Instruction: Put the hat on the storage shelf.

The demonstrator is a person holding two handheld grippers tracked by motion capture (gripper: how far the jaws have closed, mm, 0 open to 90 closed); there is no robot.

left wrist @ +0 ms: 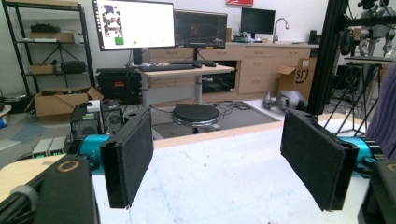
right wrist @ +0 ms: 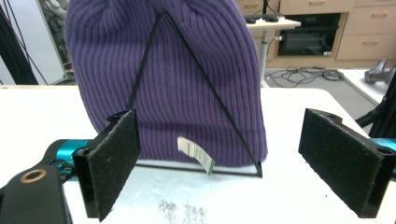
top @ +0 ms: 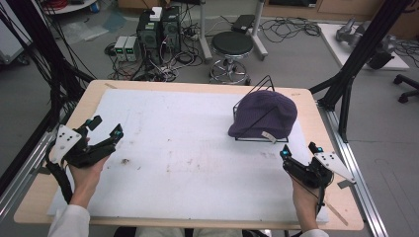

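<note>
Grey floor (top: 306, 59), black stool (top: 232, 45), monitors (left wrist: 135, 23)

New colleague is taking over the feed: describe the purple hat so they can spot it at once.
Start at the white mat covering the wooden table, then look to its far right part, just ahead of the right claw. There a ribbed purple beanie sits draped on a black wire stand. A small paper tag hangs from its lower edge.

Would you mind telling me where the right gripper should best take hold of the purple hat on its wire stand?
Probably the lower hem of the hat, near the tag, coming from the person's side. The right gripper already faces it with open jaws, and the hem hangs low there; keep off the wire stand.
</note>
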